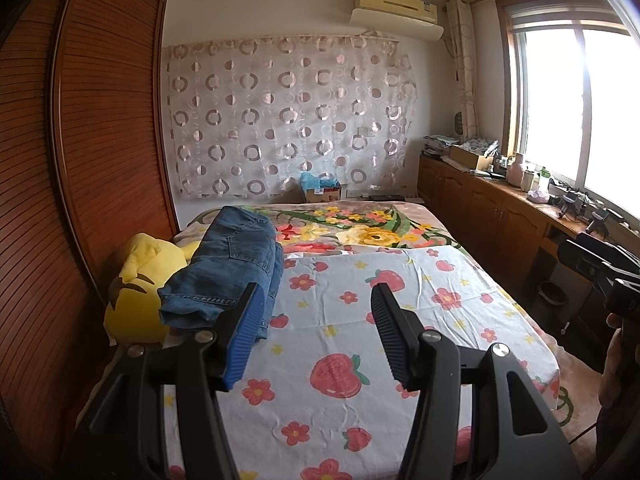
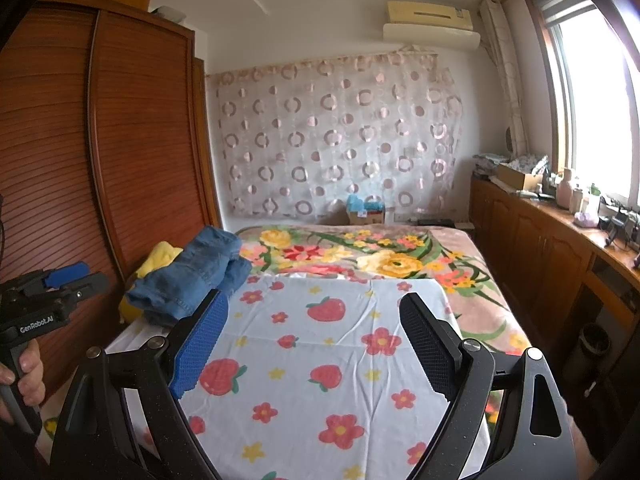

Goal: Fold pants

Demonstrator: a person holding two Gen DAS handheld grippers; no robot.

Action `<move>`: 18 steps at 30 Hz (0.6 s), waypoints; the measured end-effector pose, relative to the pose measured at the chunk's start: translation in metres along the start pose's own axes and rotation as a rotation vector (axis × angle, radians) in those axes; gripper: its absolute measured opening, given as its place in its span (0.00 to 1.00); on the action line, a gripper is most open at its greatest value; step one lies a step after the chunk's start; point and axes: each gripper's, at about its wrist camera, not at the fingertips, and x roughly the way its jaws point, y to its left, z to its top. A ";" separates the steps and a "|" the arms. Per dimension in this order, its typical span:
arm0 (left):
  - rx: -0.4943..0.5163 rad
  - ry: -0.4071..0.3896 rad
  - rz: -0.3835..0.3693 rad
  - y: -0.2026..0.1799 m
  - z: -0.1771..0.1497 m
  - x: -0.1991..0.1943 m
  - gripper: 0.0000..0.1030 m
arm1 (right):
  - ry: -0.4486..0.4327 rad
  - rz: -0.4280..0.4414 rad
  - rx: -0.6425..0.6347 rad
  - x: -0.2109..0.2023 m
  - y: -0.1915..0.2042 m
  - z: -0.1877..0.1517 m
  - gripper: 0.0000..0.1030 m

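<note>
- While both grippers hover over the strawberry-print sheet [image 1: 360, 360], nothing sits btwn either set of jaws.
- L gripper [image 1: 316, 300]: jaws apart, empty; jeans [image 1: 228, 264] bunched just ahead-left, draped on yellow plush toy [image 1: 136, 296].
- R gripper [image 2: 316, 312]: jaws wide, empty; jeans further ahead-left.

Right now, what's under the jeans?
The jeans lie bunched on a yellow plush toy at the bed's left edge, their right side on the strawberry-print sheet. How much of the plush they cover can't be seen.
</note>
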 end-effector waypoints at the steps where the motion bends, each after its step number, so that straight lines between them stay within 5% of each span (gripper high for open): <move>1: 0.000 0.000 0.000 0.001 0.000 0.000 0.54 | 0.001 0.001 0.001 0.000 0.000 0.000 0.87; 18: 0.000 0.000 -0.001 0.001 -0.001 0.000 0.54 | 0.004 0.002 0.002 -0.001 0.000 -0.002 0.87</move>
